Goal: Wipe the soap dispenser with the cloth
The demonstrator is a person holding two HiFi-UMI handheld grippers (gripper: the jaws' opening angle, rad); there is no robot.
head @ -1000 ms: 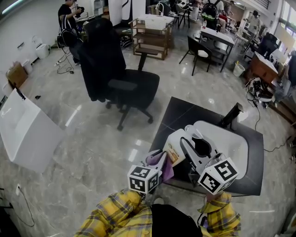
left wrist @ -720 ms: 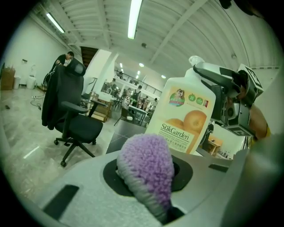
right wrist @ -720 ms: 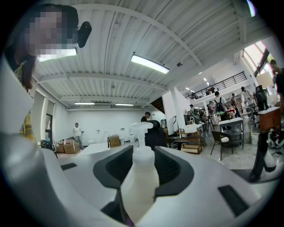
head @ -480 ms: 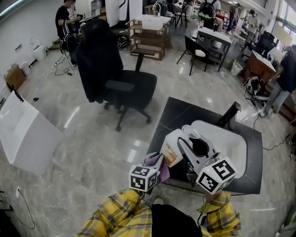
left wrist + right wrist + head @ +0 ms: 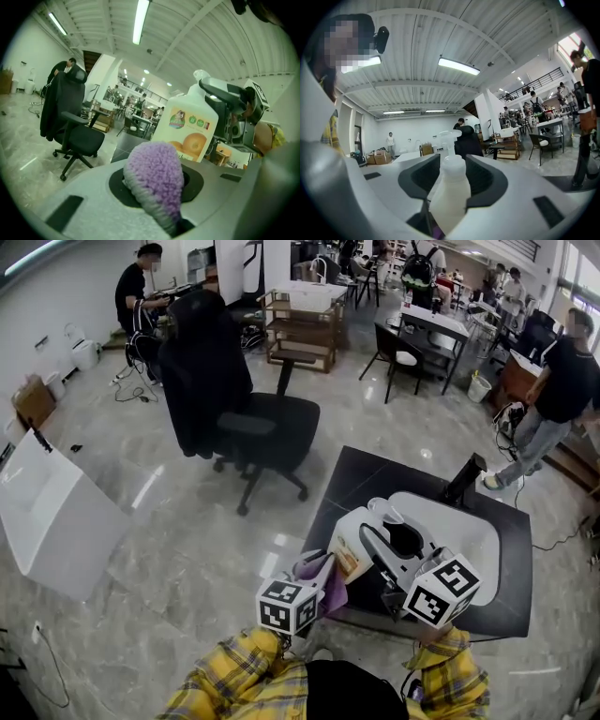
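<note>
The left gripper (image 5: 157,182) was clamped on a fluffy purple cloth (image 5: 153,166), which bulged out past the jaws. The cloth lay just beside the labelled side of the soap dispenser (image 5: 187,129); whether the two touched could not be told. The right gripper (image 5: 452,180) pinched the white dispenser by its neck, below the pump, keeping it upright at the near left part of a black table (image 5: 375,474). A white basin (image 5: 473,535) sat on that table behind it. A black office chair (image 5: 253,423) stood on the floor beyond.

No wording can be read; the soap dispenser (image 5: 187,136) label (image 5: 186,123) bears lettering too small to read.
</note>
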